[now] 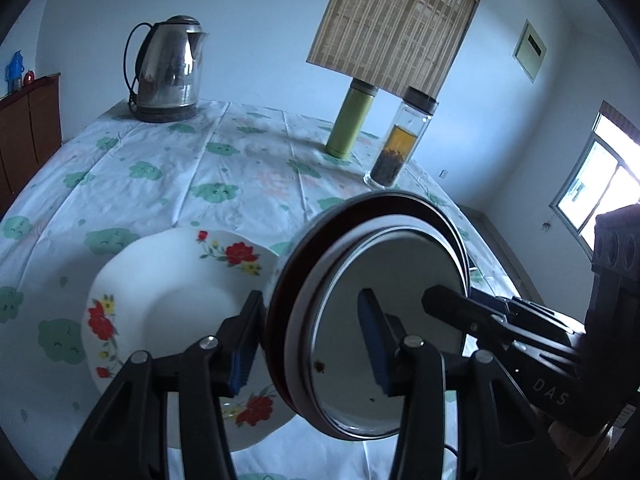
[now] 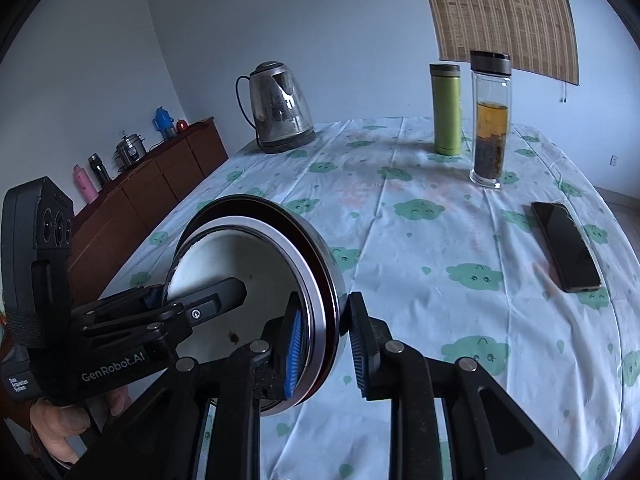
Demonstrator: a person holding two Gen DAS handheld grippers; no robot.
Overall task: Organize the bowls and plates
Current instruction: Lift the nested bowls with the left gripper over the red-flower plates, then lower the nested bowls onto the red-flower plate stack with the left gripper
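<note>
Gripping bowl [image 1: 360,312] rim: left gripper [image 1: 308,344], right gripper [image 2: 326,344] | bowl on edge

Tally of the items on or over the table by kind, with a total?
Bowls: 1, the metal bowl, gripped by both grippers
Plates: 1, the floral plate
Kettles: 1, kettle
Bottles: 2, green flask, glass tea bottle
Phones: 1, phone
Total: 6

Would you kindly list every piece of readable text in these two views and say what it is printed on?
"DAS": on the right gripper body, left wrist view.
"GenRobot.AI": on the left gripper body, right wrist view.
"Data Acquisition System": small label on the same body, barely legible.
Nothing readable on the bowl, plate, bottles or kettle.
</note>
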